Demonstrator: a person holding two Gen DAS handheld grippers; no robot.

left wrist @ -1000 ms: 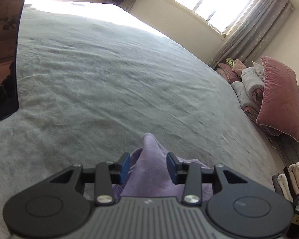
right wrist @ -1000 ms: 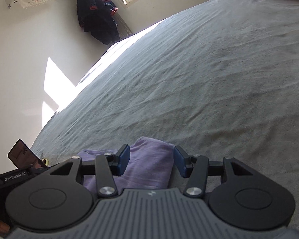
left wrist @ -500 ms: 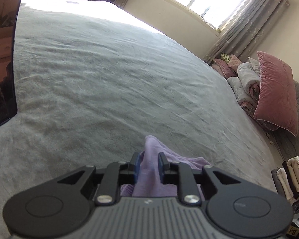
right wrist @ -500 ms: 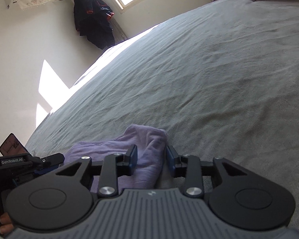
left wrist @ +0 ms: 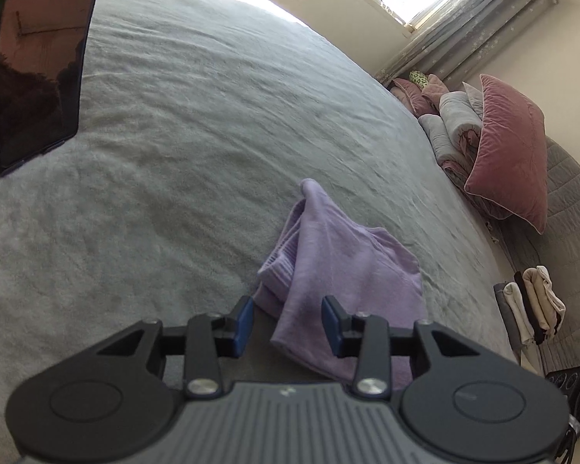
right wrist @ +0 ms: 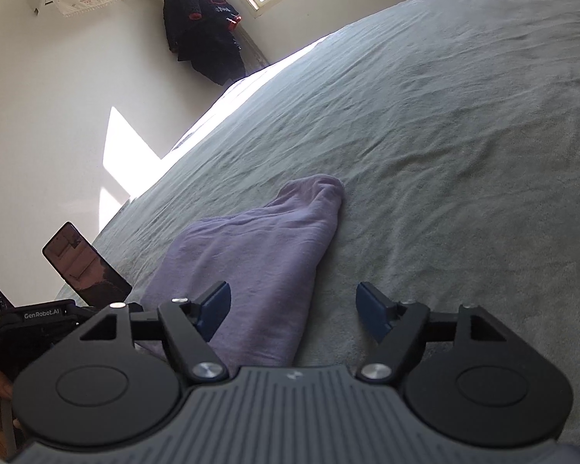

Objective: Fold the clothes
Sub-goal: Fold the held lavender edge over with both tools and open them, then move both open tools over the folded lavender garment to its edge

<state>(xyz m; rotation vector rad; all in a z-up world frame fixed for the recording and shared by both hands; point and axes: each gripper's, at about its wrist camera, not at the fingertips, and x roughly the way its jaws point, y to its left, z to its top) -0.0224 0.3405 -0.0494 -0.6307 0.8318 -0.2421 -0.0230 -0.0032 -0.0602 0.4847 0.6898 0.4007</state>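
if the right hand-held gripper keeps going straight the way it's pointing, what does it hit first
Most likely the lilac garment lying on the grey bedspread. The right hand-held gripper, jaws opening and gripping nothing, points down across it; depth is hard to judge, so it might meet the bedspread beside it.

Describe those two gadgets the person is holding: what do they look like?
Each hand-held gripper is matte black with a ribbed grey body, two round black discs, silver screws and blue pads on its fingers. That goes for the left hand-held gripper and the right hand-held gripper. One housing reads "GenRobot.AI" in white lettering.
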